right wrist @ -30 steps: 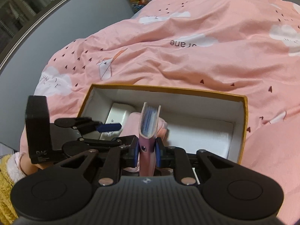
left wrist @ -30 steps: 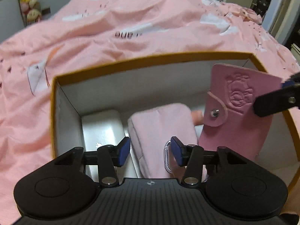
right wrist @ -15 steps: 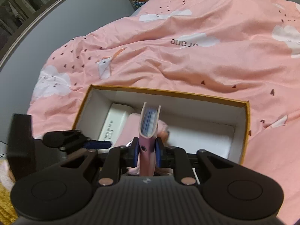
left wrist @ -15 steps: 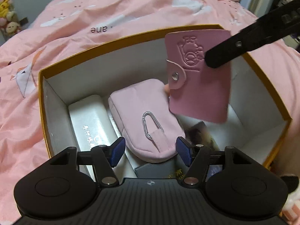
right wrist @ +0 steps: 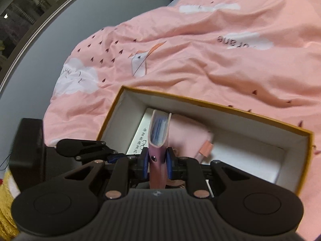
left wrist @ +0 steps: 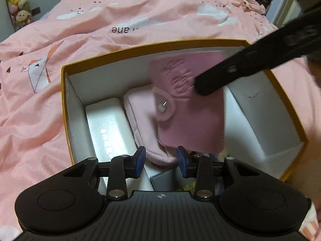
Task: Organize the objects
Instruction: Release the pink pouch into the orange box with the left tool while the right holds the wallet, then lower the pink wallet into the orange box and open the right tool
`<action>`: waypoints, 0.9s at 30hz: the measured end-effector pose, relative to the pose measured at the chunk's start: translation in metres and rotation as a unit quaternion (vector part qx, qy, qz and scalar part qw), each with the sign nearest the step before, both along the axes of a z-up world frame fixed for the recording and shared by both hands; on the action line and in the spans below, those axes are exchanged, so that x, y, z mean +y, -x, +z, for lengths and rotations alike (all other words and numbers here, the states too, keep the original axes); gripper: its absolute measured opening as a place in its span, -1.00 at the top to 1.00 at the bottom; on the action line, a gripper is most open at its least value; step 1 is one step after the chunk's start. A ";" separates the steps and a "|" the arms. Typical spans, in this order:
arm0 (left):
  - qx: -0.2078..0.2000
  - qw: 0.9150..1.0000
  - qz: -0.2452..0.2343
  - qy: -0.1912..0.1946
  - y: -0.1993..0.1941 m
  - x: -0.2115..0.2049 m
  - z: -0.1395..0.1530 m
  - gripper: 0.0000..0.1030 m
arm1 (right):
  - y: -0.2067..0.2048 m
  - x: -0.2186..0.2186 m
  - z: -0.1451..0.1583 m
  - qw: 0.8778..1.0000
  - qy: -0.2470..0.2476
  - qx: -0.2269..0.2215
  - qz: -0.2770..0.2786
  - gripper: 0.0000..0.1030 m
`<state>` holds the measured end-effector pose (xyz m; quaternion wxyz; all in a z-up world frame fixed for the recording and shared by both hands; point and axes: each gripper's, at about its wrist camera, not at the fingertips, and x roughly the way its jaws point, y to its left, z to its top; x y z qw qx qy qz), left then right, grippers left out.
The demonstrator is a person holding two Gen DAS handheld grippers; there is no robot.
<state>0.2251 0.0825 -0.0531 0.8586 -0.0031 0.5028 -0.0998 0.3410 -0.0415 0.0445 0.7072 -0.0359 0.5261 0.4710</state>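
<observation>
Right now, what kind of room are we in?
Most likely a bedroom: a pink duvet with cloud and crane prints covers a bed, stuffed toys sit by the wall, and an open box rests on the bedding.

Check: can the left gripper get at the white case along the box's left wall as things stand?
Probably yes. The white case lies uncovered just ahead-left of the left gripper, whose closing fingers are empty. The pink card holder in the right gripper hangs further right.
</observation>
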 end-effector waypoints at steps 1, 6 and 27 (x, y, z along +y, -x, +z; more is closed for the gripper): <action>0.002 1.000 -0.002 0.002 0.001 0.000 0.001 0.16 | -0.001 0.004 -0.003 1.000 0.003 0.001 0.006 0.64; 0.004 1.000 0.002 0.015 0.000 0.002 0.004 0.05 | -0.019 0.017 -0.022 0.999 -0.015 0.037 -0.004 0.64; -0.005 0.999 0.003 -0.038 -0.013 -0.005 -0.012 -0.05 | -0.045 -0.016 -0.063 0.977 -0.046 0.126 -0.165 0.50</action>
